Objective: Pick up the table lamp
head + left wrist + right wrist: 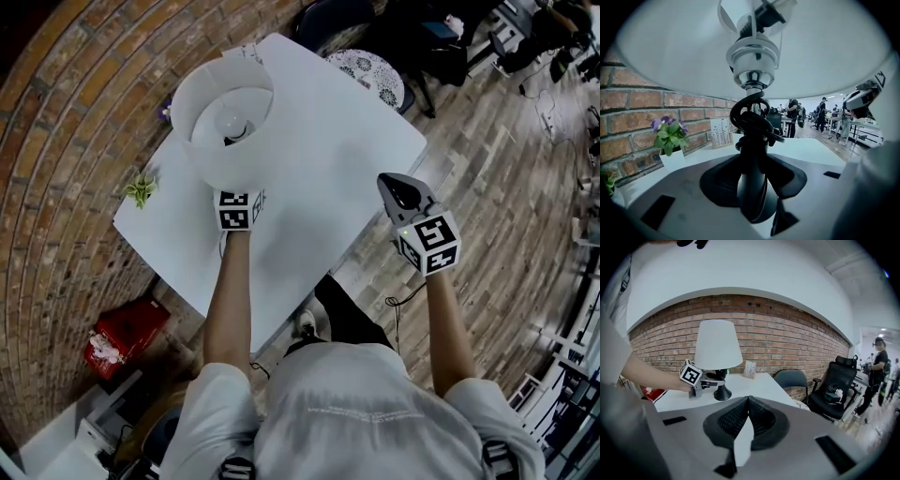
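The table lamp (225,122), with a white shade and a black stem and foot, stands at the far left of the white table (328,159). My left gripper (752,157) reaches in under the shade, and its two dark pads lie against the black stem (751,126) on either side. From the right gripper view the same gripper (712,378) meets the lamp (717,345) just above its foot. My right gripper (398,192) hangs apart over the table's right edge, its jaws closed tip to tip (749,399) with nothing between them.
A small potted plant (141,190) stands at the table's left edge by the brick wall (56,187), with a printed card (721,132) beside it. A red bag (122,339) lies on the floor at the left. Chairs (834,390) and people stand beyond the table.
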Tool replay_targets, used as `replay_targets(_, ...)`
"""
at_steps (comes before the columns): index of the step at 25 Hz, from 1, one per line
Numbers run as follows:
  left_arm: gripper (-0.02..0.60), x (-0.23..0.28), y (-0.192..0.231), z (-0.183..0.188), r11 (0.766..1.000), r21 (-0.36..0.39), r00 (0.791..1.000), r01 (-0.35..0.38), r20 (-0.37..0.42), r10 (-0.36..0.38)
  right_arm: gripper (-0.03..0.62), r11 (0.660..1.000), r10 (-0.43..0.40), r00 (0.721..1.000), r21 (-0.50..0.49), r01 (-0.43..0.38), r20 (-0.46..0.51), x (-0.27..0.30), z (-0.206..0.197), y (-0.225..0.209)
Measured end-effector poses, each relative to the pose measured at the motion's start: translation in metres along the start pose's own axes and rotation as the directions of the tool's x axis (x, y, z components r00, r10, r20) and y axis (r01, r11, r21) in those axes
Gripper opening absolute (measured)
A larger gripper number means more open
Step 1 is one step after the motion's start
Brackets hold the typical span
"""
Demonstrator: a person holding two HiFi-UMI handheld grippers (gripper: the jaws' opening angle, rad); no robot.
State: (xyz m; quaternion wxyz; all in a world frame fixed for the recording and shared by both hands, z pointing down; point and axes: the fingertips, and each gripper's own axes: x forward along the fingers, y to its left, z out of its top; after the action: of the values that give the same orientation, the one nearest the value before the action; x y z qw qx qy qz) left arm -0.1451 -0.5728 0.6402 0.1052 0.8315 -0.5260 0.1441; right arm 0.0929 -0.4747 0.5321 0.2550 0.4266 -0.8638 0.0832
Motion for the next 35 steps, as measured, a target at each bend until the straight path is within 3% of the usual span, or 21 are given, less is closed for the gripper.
replay_targets(19,0.152,-0.029,-0.005,0.01,1.0,-0.008,1.0,-0.004,0.028,0.004,0.002,1.0,-0.026,0.999,0.002,0.026,0.027,-0.02,0.0,-0.005)
replay_targets(35,0.152,-0.158,-0.029,0.036,0.999,0.021,0.999,-0.042,-0.002,0.042,0.002,0.995,-0.036,0.987,-0.082,0.049,0.154,-0.083,0.045,0.043)
